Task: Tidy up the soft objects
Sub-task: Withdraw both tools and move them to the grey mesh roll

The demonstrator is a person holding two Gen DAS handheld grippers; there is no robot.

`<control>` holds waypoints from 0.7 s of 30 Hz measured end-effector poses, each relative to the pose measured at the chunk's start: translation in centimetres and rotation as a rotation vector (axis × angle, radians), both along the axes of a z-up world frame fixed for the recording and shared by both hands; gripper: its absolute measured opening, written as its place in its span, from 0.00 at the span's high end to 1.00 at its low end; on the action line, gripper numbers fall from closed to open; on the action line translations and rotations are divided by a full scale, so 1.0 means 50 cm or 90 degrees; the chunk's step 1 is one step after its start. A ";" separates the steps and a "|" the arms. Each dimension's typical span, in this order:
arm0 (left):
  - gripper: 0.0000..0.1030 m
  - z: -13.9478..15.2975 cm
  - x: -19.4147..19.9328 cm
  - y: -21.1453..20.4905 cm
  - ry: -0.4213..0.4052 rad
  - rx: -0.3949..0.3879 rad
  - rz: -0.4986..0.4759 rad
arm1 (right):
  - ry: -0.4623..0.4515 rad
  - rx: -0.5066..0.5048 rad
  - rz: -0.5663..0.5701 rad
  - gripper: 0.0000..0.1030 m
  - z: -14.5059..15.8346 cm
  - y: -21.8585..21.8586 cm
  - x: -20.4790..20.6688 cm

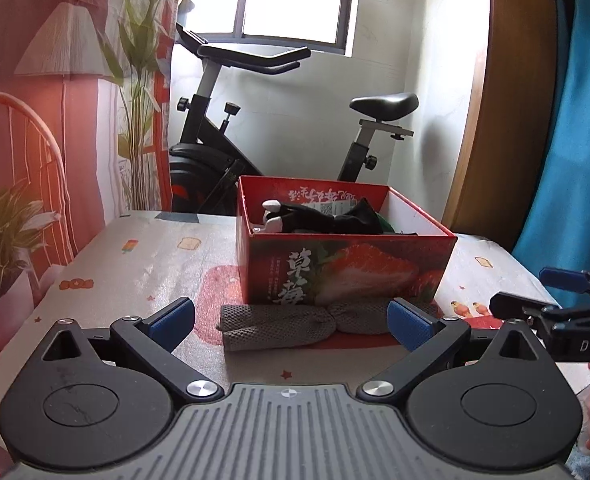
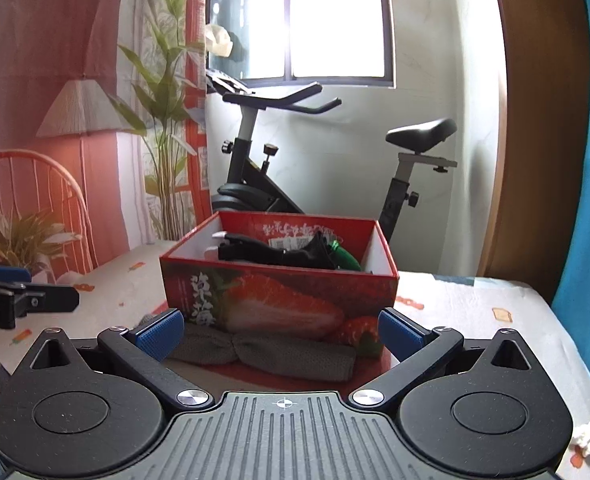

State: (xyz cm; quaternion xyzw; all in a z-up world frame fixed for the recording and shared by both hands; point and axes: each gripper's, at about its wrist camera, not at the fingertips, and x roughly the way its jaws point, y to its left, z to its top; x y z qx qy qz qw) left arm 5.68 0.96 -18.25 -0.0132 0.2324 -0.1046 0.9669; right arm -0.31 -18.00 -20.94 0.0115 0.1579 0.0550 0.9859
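Observation:
A grey knitted soft item point(image 1: 295, 326) point(image 2: 267, 354) lies on the table just in front of a red strawberry box point(image 1: 347, 276) point(image 2: 279, 300). The box holds black soft items point(image 1: 331, 220) point(image 2: 279, 256) and something green point(image 2: 345, 256). My left gripper point(image 1: 291, 320) is open and empty, its blue pads either side of the grey item, slightly short of it. My right gripper point(image 2: 281, 334) is open and empty, facing the same item. The right gripper also shows at the right edge of the left wrist view point(image 1: 555, 300). The left gripper shows at the left edge of the right wrist view point(image 2: 19, 296).
The table has a patterned cloth point(image 1: 143, 264) point(image 2: 475, 320). An exercise bike point(image 1: 263, 120) point(image 2: 303, 160) stands behind it under a window. A printed red curtain point(image 1: 55, 100) hangs left, a blue cloth point(image 1: 575, 140) right. A white crumpled scrap point(image 2: 587, 434) lies near the table's right edge.

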 end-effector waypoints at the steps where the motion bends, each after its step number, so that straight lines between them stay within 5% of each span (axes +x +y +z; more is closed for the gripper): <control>1: 0.00 -0.004 -0.001 0.003 0.002 -0.005 -0.003 | 0.013 -0.001 -0.003 0.00 -0.014 0.001 0.002; 21: 0.00 -0.126 0.214 0.041 0.122 -0.021 0.015 | 0.096 0.022 0.025 0.01 -0.137 -0.043 0.165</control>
